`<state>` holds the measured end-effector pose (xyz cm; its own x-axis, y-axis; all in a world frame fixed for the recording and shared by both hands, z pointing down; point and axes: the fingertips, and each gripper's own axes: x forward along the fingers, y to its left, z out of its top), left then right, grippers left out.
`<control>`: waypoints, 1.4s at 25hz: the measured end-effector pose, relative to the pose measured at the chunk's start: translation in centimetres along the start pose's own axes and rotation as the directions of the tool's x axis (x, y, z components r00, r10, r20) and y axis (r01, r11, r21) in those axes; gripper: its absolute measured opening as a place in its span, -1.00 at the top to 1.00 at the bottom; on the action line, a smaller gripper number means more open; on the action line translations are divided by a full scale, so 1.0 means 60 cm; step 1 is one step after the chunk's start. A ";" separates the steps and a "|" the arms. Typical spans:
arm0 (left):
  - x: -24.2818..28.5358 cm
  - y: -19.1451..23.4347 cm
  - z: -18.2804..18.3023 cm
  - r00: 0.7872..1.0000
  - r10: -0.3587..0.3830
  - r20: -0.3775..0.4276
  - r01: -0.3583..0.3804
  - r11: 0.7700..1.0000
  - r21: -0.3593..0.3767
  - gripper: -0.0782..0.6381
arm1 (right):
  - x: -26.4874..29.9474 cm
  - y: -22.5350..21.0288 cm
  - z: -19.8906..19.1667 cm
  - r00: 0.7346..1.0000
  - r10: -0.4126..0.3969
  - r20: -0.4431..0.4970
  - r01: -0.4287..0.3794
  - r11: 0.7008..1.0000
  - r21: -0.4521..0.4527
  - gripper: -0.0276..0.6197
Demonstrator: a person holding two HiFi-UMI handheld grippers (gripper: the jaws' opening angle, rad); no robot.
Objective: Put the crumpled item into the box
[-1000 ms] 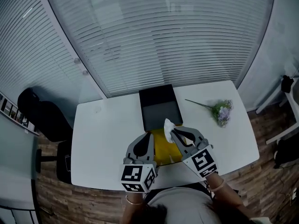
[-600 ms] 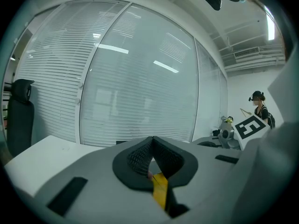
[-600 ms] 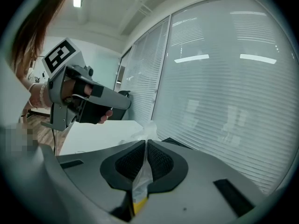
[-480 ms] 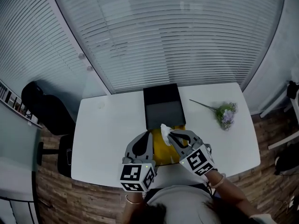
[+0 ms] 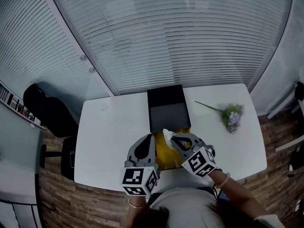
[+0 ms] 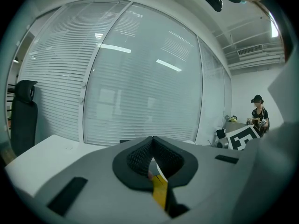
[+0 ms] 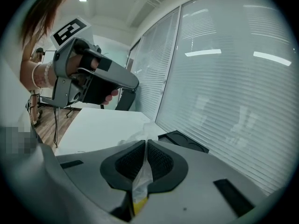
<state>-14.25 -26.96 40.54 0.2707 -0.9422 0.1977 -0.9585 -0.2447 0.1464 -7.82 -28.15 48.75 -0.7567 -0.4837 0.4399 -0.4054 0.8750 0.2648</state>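
A black open box point(image 5: 167, 109) sits at the middle back of the white table point(image 5: 111, 132). In front of it lies a yellow item point(image 5: 166, 150), between my two grippers. My left gripper point(image 5: 151, 137) is shut on the yellow item's left edge, and a yellow strip point(image 6: 160, 193) shows between its jaws. My right gripper point(image 5: 172, 137) is shut on a white crumpled wad point(image 5: 166, 135), held just above the yellow item and short of the box. That translucent crumpled material point(image 7: 141, 174) is pinched in the right gripper's point(image 7: 145, 148) jaws, with the black box point(image 7: 183, 141) beyond.
A small bunch of purple and green flowers point(image 5: 232, 116) lies on the table's right part. A black chair point(image 5: 45, 109) stands off the left end. Glass walls with blinds point(image 5: 180, 37) run behind the table. Wooden floor surrounds it.
My right gripper has drawn a little left and toward me with the white wad, now above the yellow item. The left gripper has kept its grip and place.
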 end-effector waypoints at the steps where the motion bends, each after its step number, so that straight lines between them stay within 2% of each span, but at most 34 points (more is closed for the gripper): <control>1: 0.002 0.001 -0.001 1.000 0.000 -0.002 0.000 1.000 -0.001 0.74 | 0.003 0.000 -0.003 1.000 0.003 -0.004 -0.003 1.000 -0.003 0.80; 24: 0.017 0.005 -0.018 1.000 0.002 -0.025 -0.003 1.000 -0.018 0.74 | 0.055 0.031 -0.094 0.985 0.070 -0.155 -0.089 0.989 -0.118 0.80; 35: 0.020 0.011 -0.022 0.999 0.007 -0.036 -0.008 1.000 -0.022 0.74 | 0.081 0.043 -0.121 0.974 0.102 -0.202 -0.130 0.983 -0.130 0.80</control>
<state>-14.40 -27.97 42.17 0.2671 -0.9348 0.2339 -0.9584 -0.2323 0.1660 -8.81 -28.43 57.81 -0.6750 -0.3866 0.6285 -0.2338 0.9199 0.3148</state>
